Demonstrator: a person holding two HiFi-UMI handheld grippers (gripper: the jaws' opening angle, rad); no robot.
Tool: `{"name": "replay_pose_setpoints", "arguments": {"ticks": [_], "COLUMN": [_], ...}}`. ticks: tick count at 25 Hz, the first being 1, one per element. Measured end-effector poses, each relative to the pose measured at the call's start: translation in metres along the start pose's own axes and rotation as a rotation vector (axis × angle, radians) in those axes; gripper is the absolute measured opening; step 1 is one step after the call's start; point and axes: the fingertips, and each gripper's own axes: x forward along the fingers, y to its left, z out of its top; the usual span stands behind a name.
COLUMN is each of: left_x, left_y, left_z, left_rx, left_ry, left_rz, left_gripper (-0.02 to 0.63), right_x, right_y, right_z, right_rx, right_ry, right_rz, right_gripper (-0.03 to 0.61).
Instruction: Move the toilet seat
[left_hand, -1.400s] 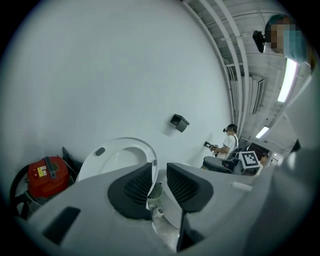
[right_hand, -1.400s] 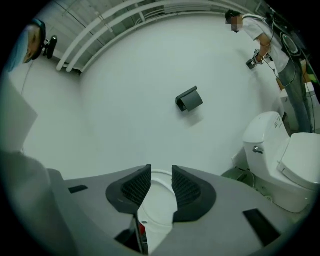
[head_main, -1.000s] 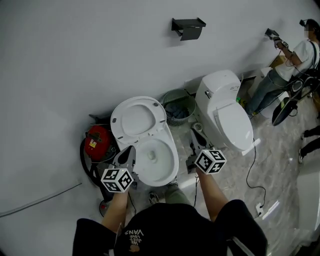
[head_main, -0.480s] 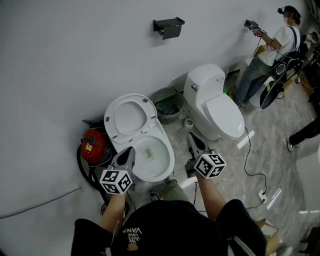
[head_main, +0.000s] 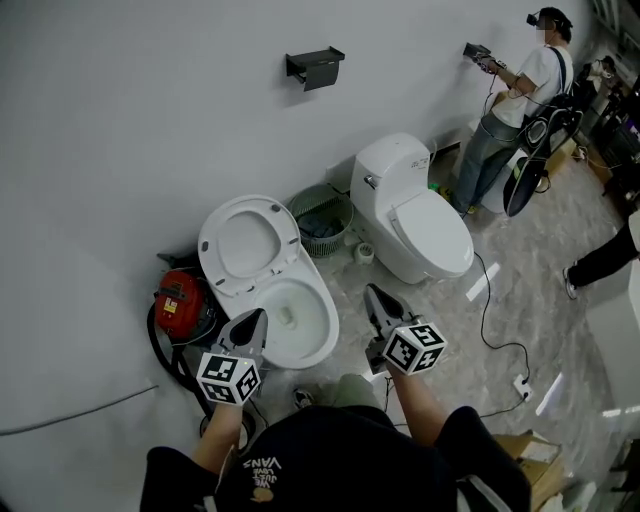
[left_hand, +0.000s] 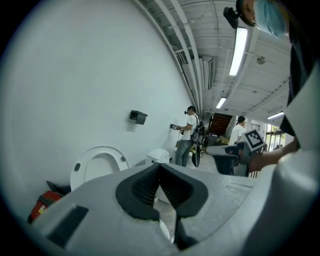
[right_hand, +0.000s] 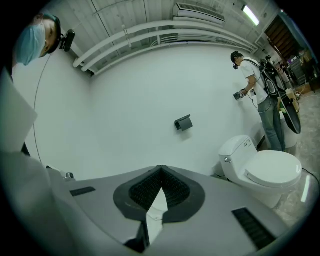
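Observation:
A white toilet (head_main: 290, 318) stands against the wall with its seat and lid (head_main: 245, 243) raised upright; the raised seat (left_hand: 97, 162) also shows in the left gripper view. My left gripper (head_main: 255, 318) is shut and empty, tips just left of the bowl's near rim. On the other side my right gripper (head_main: 373, 294) is shut and empty too, hovering over the floor between the two toilets. A second white toilet (head_main: 415, 222) with its lid down stands to the right and shows in the right gripper view (right_hand: 265, 167).
A red canister (head_main: 182, 300) with a black hose sits left of the open toilet. A green waste basket (head_main: 322, 218) stands between the toilets. A black holder (head_main: 314, 65) hangs on the wall. A person (head_main: 505, 115) works at the far right. A white cable (head_main: 497, 330) runs across the floor.
The head view has shifted, so both toilets sit further left in it. Both grippers have drawn slightly back from the open toilet and stay shut.

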Motion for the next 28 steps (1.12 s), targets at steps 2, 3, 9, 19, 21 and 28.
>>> {"name": "replay_pose_setpoints", "arguments": {"ticks": [2,3,9,19,21,28], "left_x": [0.0,0.002,0.016,0.024,0.024,0.023], "left_y": [-0.008,-0.012,-0.035,-0.095,-0.104,-0.143], "left_z": [0.0,0.0,0.003,0.016,0.017,0.013], "left_rx": [0.011,0.017,0.024,0.052,0.071,0.087], "left_ry": [0.001,-0.001,-0.004,-0.037,-0.035,-0.034], "left_rz": [-0.006,-0.007,0.014,0.031,0.05,0.077], "left_gripper": [0.0,0.0,0.0,0.0,0.0,0.0], "right_x": [-0.005,-0.008,-0.024,-0.065,-0.071,-0.099], "right_y": [-0.002,-0.003,-0.017,-0.039,-0.042,-0.051], "right_z": [-0.002,-0.002,0.004,0.026,0.029,0.035], "right_rx": [-0.001,-0.002,-0.014,-0.039,-0.041,-0.044], "right_ry": [0.01,0.014,0.043,0.061,0.065,0.07], "right_rz": [0.003,0.005,0.013,0.052,0.062,0.1], "right_gripper": [-0.002,-0.002,-0.002,-0.002,-0.002,-0.002]}}
